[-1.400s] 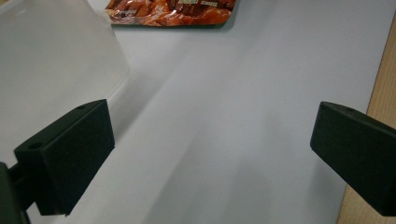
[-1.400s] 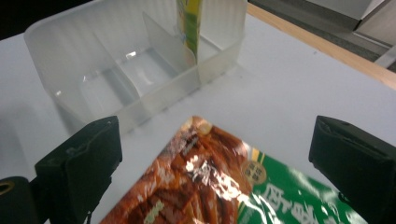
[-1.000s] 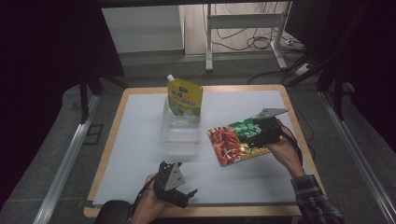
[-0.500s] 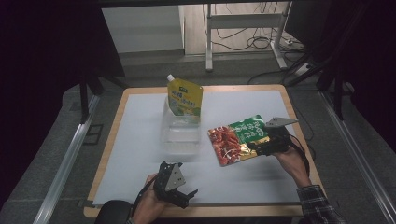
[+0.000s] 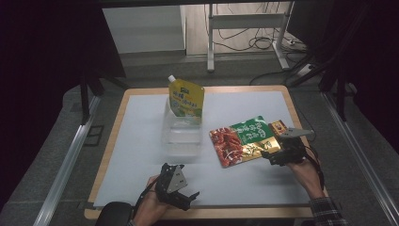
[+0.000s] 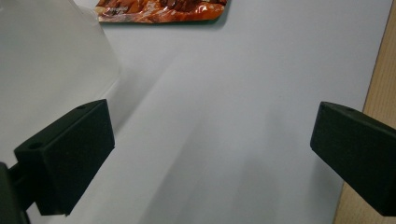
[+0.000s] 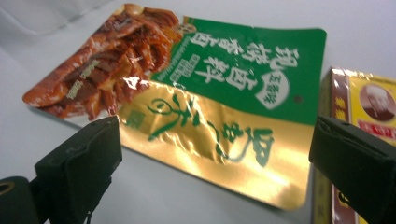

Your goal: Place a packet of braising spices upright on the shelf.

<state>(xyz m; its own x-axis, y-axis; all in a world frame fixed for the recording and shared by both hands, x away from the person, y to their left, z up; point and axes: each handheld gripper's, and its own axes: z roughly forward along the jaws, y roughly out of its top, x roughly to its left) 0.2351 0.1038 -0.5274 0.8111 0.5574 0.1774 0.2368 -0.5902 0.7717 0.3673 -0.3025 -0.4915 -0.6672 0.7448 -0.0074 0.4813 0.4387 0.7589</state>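
A flat snack pouch (image 5: 243, 140), printed red, green and gold, lies on the white table mat (image 5: 141, 141) right of centre; the pouch (image 7: 196, 93) lies just beyond my right jaws. My right gripper (image 5: 277, 157) hovers open at the pouch's near-right corner, nothing between its jaws. A small yellow-and-red packet (image 5: 278, 127) lies beside the pouch; the same packet (image 7: 359, 107) sits at the right. A yellow-green spouted pouch (image 5: 186, 98) stands in a clear plastic box (image 5: 181, 129). My left gripper (image 5: 181, 193) rests open near the front edge, with the box (image 6: 46, 60) to its left.
The mat lies on a wooden tabletop (image 5: 291, 101) whose bare edge (image 6: 378, 84) shows right of my left jaws. White mat stretches between the box and the front edge. Metal rails and a frame with cables stand beyond the table.
My right gripper has drawn back toward the near-right, off the snack pouch, which now lies flat. The small yellow packet has come into sight. The left gripper has stayed put.
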